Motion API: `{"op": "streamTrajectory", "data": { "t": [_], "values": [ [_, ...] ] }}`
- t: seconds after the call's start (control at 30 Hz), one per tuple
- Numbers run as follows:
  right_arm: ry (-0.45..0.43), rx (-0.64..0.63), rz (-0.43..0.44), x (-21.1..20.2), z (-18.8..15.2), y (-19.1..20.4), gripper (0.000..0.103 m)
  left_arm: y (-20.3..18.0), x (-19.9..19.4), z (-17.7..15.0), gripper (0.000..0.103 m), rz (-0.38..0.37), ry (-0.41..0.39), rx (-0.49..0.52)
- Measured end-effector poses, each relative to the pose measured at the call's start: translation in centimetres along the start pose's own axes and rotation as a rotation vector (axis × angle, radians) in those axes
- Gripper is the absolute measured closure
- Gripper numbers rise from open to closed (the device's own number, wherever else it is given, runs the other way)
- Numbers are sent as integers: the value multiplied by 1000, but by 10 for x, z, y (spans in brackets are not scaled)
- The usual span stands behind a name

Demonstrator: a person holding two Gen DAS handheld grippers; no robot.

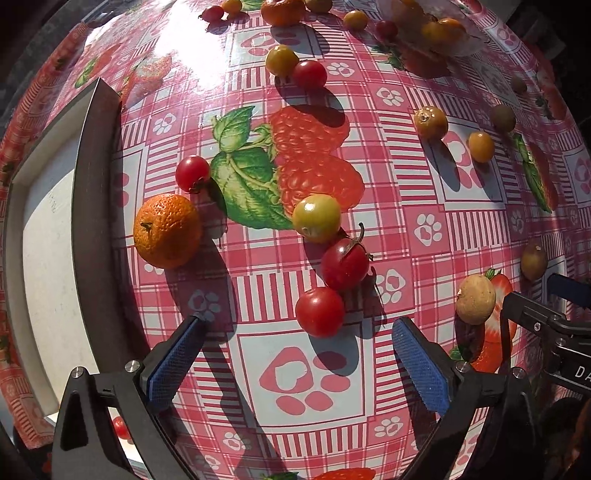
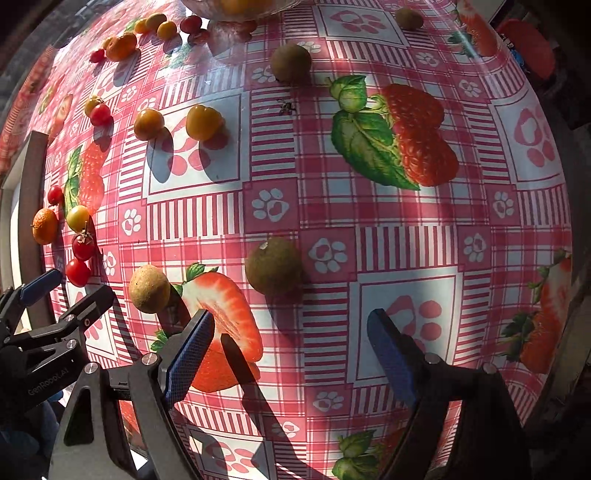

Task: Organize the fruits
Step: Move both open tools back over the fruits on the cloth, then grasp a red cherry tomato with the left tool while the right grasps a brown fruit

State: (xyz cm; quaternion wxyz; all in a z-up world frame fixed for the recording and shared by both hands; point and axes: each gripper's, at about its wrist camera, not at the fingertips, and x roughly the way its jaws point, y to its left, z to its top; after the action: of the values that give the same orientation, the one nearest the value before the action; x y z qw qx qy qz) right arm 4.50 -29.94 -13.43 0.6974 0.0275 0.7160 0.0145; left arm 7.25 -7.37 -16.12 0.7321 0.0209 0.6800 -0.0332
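Note:
Small fruits lie scattered on a pink strawberry-print tablecloth. My left gripper [image 1: 299,328] is open and empty; a red cherry tomato [image 1: 320,312] lies just ahead between its blue pads. Beyond it are another red tomato [image 1: 345,263], a green-yellow tomato [image 1: 316,218], a mandarin [image 1: 167,230] and a small red tomato [image 1: 192,173]. My right gripper [image 2: 291,321] is open and empty, just short of a brown longan [image 2: 273,266]. A tan longan [image 2: 149,283] lies to its left.
A white tray [image 1: 55,258] with a dark rim lies at the left edge. A clear bowl [image 1: 436,29] with yellow fruit stands at the far side. More yellow tomatoes [image 2: 204,122], longans [image 2: 291,62] and a second mandarin [image 2: 121,46] lie farther back.

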Motion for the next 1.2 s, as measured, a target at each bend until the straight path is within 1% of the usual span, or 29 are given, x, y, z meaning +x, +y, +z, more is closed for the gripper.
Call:
{"op": "streamTrajectory", "data": {
  "t": [0.07,0.1,0.13,0.27,0.3,0.4,0.47,0.5,0.53,0.57,0.6,0.63,0.67,0.7,0.73,0.77,0.8,0.9,0.93,1.1,1.2],
  "values": [
    [-16,-15,-15,-7,7,7,16,2,-1,1,1,2,-3,-3],
    [-23,-19,-15,-7,9,6,16,1,0,-6,1,1,-6,-6],
    [-29,-24,-18,-4,9,14,16,-4,7,-9,1,2,-10,-5],
    [-47,-42,-27,-5,21,19,16,-5,7,-11,0,7,-44,-11],
    [-51,-48,-31,-5,24,20,16,-4,4,-16,0,9,-43,-15],
    [-58,-60,-39,-5,31,27,16,-3,3,-10,0,15,-7,-24],
    [-62,-68,-42,-7,35,32,16,-8,3,-5,0,26,-8,-3],
    [-64,-73,-43,-3,42,43,17,-12,-3,-4,2,35,-13,17],
    [-68,-78,-45,-4,44,44,22,-16,-4,-2,5,30,-21,33],
    [-76,-87,-54,-9,42,46,30,-19,-6,-2,14,14,-28,47],
    [-83,-95,-61,-11,42,48,34,-22,-8,-1,21,13,-32,58],
    [-90,-103,-64,-12,39,54,42,-25,-9,-1,25,8,-34,67],
    [-94,-108,-64,-11,39,60,52,-27,-11,-2,34,0,-41,74],
    [-98,-112,-64,-12,40,63,59,-28,-13,-2,46,-5,-51,78],
    [-102,-114,-62,-13,41,63,72,-29,-14,-3,52,-10,-56,78],
    [-101,-112,-52,-14,43,64,74,-29,-15,-3,69,-14,-62,78],
    [-96,-106,-39,-16,39,63,74,-28,-16,-3,81,-27,-61,78],
    [-90,-75,21,-17,40,59,74,-20,-21,-6,81,-93,-43,59],
    [-92,-67,36,-19,37,54,74,-18,-22,-7,81,-104,-43,58],
    [-89,-43,84,-28,28,55,74,-7,-28,-17,81,-145,-48,49],
    [-83,-36,103,-31,23,58,74,-3,-34,-21,81,-157,-52,48]
  ]
}}
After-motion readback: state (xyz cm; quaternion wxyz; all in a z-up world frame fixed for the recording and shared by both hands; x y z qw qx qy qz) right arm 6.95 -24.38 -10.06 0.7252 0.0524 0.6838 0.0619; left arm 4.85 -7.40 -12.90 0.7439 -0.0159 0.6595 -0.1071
